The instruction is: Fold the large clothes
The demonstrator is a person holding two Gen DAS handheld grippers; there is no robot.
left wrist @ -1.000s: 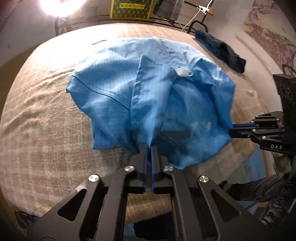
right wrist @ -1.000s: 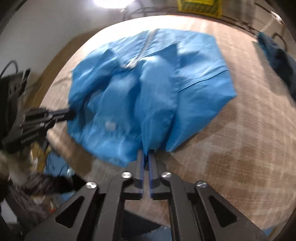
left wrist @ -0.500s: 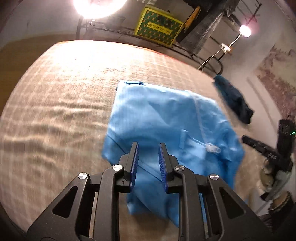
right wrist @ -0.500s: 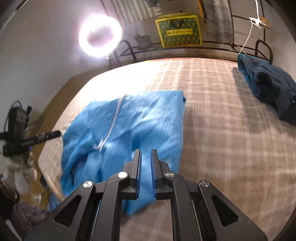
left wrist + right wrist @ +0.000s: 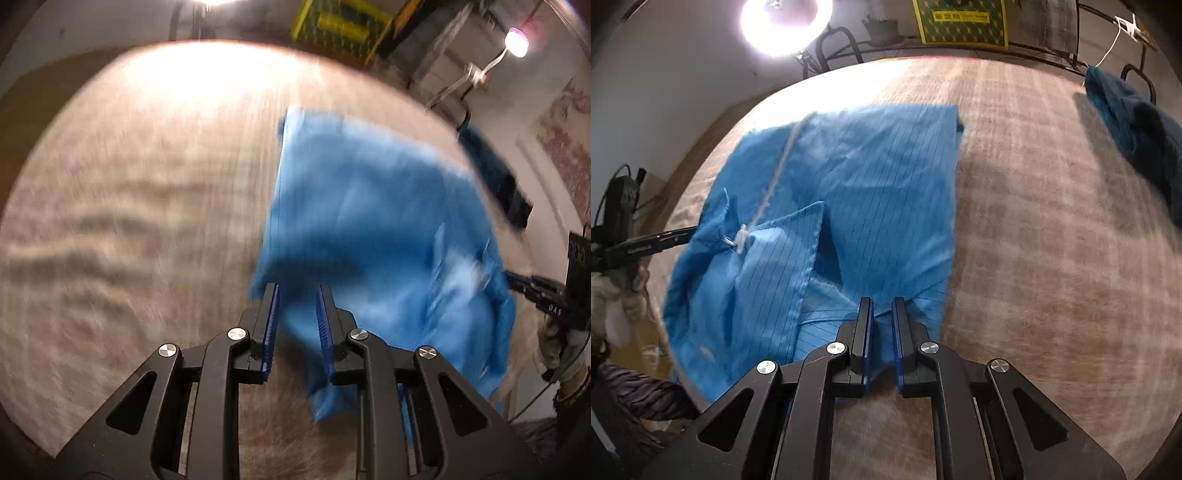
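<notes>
1. Since a second ago, both of my hand-held grippers have let go of the blue garment [image 5: 871,192], which now lies spread flatter on the bed [image 5: 1052,236].
2. My left hand-held gripper [image 5: 295,295] has its jaws apart, nothing pinched; the garment's near corner lies below them.
3. My right hand-held gripper [image 5: 881,306] shows a narrow gap between its pads, the garment's near edge beneath, not clamped.
4. I count one blue garment with one white zipper [image 5: 775,177], its front flap folded over.
5. One dark blue cloth [image 5: 1137,125] lies well apart, at the bed's far edge.
6. One ring light [image 5: 783,22] shines beyond.
</notes>
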